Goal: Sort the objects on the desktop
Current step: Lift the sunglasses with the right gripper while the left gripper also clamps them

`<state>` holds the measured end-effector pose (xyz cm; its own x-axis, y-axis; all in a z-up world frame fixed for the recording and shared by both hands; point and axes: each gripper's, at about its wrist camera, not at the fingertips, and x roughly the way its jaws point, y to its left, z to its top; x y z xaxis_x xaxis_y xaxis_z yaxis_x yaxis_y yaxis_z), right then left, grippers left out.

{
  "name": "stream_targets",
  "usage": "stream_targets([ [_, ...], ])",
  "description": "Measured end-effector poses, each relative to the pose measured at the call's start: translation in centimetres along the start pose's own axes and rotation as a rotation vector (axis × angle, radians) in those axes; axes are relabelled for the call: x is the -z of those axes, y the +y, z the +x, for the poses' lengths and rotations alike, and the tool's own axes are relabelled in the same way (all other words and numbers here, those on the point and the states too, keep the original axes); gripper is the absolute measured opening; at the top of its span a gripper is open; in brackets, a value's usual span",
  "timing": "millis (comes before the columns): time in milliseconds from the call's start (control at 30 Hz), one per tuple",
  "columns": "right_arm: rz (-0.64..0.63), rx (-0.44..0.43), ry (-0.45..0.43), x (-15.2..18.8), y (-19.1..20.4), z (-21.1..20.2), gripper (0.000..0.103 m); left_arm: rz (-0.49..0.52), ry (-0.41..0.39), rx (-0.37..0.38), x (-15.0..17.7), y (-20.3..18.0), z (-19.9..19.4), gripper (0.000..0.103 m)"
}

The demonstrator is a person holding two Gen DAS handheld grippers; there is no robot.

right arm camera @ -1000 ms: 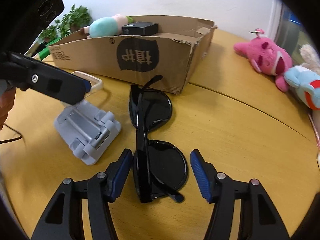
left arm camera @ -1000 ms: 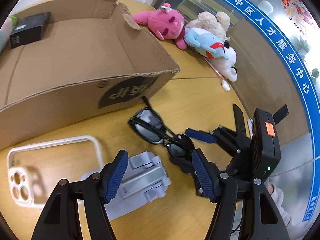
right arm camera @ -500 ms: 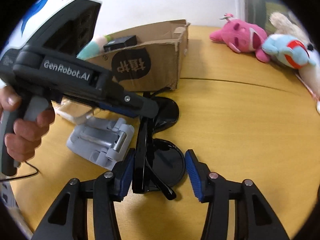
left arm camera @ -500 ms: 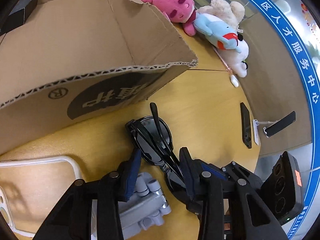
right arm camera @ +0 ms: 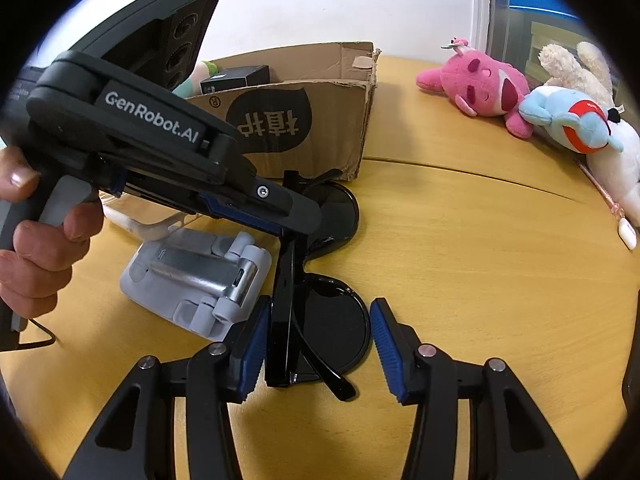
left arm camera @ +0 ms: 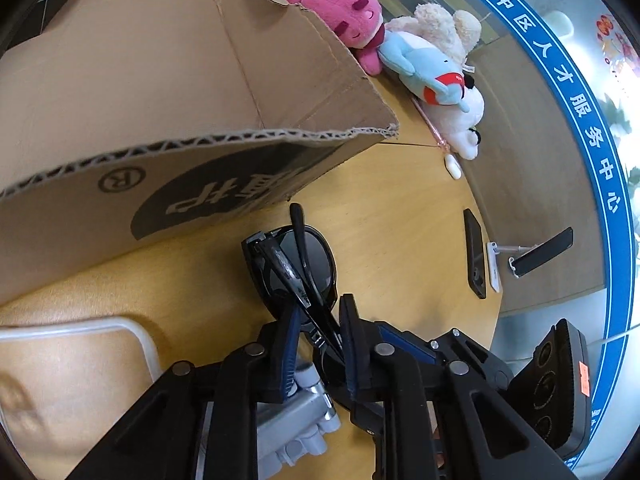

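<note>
Black sunglasses [right arm camera: 316, 320]: on desk beside cardboard box [left arm camera: 168, 128]. Left gripper [left arm camera: 318, 332] pinching bridge and folded arms; right gripper [right arm camera: 318, 346] wide around lens. Risk: thin-frame grip twisting, slipping on lift.

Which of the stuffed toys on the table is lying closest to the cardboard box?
The pink plush, right beside the cardboard box at its far corner. The light blue plush and the cream plush lie beyond it, farther from the box.

Black folded sunglasses [right arm camera: 320, 312] sit on the wooden table, standing on their edge, right in front of the open cardboard box [right arm camera: 304, 120].
</note>
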<state>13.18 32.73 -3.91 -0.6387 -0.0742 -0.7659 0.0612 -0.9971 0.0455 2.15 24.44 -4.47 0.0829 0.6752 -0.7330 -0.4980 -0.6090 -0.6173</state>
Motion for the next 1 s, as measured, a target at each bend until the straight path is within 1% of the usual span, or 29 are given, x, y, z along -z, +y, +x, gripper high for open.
stream_targets([
  [33,-0.002,0.002,0.000,0.0,0.1,0.0,0.050,0.000,0.001,0.004,0.0,0.0,0.1,0.015],
  [133,-0.005,-0.002,0.004,-0.4,0.2,0.3,0.057,0.001,0.005,0.012,0.0,-0.2,0.1,0.012],
  [200,-0.013,-0.006,0.005,-0.6,0.4,0.4,0.057,0.008,-0.001,0.021,0.1,-0.5,-0.2,0.010],
  [267,-0.031,-0.008,0.005,-0.6,0.6,0.4,0.052,0.027,-0.007,0.007,0.1,-1.0,-0.6,0.009],
  [333,-0.030,-0.007,0.003,-0.7,0.7,0.1,0.052,0.048,-0.010,-0.001,0.2,-1.6,-0.9,0.009],
  [433,-0.001,-0.013,-0.006,-0.7,0.5,-0.4,0.051,0.075,-0.017,0.015,0.4,-2.6,-1.6,0.007],
  [500,0.009,0.001,-0.025,-0.7,0.5,-1.1,0.051,0.097,-0.027,0.020,0.6,-3.5,-2.1,0.006],
  [567,0.021,-0.003,-0.041,-1.0,0.4,-1.7,0.051,0.122,-0.045,0.025,0.7,-4.5,-3.0,0.005],
  [633,0.026,0.004,-0.051,-1.5,0.3,-2.5,0.051,0.150,-0.088,0.024,0.7,-5.6,-4.4,0.005],
  [733,0.011,0.011,-0.109,-3.1,0.7,-4.3,0.051,0.185,-0.158,0.020,0.4,-7.1,-7.6,0.005],
  [833,-0.022,0.013,-0.182,-5.5,1.6,-6.3,0.051,0.223,-0.248,0.008,-0.3,-8.7,-11.9,0.005],
  [933,-0.062,0.000,-0.261,-8.8,2.8,-8.1,0.051,0.248,-0.332,-0.012,-1.6,-9.6,-16.3,0.005],
  [967,-0.089,0.000,-0.294,-10.5,3.4,-8.7,0.051,0.254,-0.358,-0.022,-2.3,-9.8,-17.9,0.005],
  [1000,-0.104,0.001,-0.310,-11.5,3.7,-8.9,0.051,0.258,-0.366,-0.058,-2.9,-10.0,-19.3,0.005],
])
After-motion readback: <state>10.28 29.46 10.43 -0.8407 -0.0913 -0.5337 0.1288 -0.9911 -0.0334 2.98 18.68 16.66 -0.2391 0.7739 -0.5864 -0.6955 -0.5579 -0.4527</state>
